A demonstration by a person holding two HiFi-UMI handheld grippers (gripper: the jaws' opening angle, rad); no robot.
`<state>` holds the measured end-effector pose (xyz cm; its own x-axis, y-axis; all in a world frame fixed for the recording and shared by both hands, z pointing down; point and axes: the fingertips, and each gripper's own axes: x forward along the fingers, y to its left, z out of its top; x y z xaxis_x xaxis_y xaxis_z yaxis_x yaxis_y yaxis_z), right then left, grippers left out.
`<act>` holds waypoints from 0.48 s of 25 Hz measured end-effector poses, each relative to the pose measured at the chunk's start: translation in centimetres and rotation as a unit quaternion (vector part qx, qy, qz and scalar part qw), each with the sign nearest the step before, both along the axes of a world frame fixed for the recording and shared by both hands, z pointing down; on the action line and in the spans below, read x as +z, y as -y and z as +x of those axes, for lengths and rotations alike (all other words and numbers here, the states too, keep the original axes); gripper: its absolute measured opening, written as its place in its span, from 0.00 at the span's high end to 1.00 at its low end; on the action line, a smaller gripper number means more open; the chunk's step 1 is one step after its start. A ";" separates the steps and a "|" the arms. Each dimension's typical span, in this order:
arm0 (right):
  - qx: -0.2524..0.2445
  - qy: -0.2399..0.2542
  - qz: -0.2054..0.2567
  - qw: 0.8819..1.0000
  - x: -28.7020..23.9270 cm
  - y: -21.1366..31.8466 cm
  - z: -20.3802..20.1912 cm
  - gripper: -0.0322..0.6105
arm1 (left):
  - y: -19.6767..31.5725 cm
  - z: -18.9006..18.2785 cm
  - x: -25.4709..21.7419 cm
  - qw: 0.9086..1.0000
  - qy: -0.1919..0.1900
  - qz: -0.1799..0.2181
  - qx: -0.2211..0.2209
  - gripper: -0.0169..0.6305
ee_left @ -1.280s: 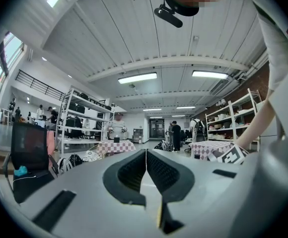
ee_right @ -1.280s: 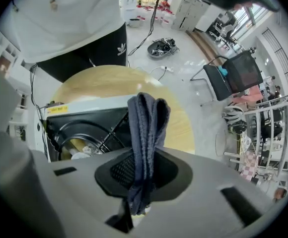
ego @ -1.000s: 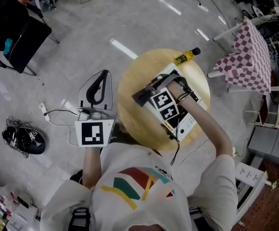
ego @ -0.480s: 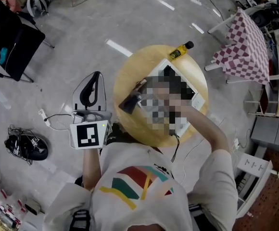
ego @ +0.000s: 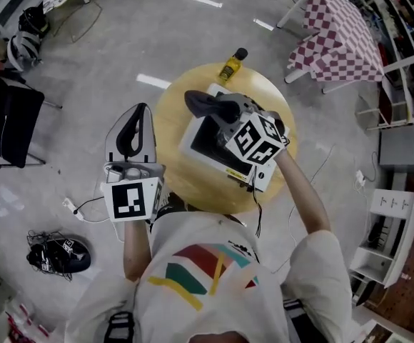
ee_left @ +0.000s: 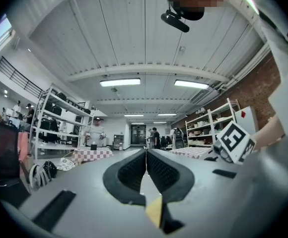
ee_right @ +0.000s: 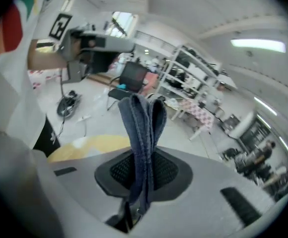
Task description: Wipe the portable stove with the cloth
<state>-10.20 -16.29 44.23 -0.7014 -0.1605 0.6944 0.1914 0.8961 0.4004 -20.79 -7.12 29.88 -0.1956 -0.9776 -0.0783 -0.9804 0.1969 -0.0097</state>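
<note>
Round wood table (ego: 170,131) on grey floor, portable stove (ego: 196,147) set on it, near end hidden by right gripper (ego: 225,110), dark cloth (ego: 203,103) clamped in its jaws over stove's far-left corner, contact w/ stove not made out, left gripper (ego: 140,111) held off-table, jaws pressed together, nothing between.

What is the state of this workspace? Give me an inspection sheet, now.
Surface: round wooden table.
Job's things: portable stove on the table; cloth held up in the right claw.
Clutter: yellow bottle at the table's far edge.
Claws: right shut on the cloth; left claw shut, empty, off the table's left side.
Cables: black cable hangs off the near edge; white cord on floor.
Surroundings: checkered table, shelving, black chair.
</note>
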 end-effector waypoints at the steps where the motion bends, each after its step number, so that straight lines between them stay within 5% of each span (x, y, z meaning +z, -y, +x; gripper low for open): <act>1: 0.044 0.026 -0.008 0.999 -1.4 1.1 1.1 0.89 | 0.6 0.8 -0.3 1.000 0.004 0.003 0.013 0.96; 6: 0.193 0.163 -0.039 0.967 -7.1 4.1 7.4 0.89 | 3.9 5.4 -2.2 0.997 0.013 0.027 0.073 0.96; 12: 0.335 0.305 -0.015 0.891 -11.8 4.5 15.5 0.89 | 6.9 10.9 -4.1 0.990 0.010 0.034 0.136 0.96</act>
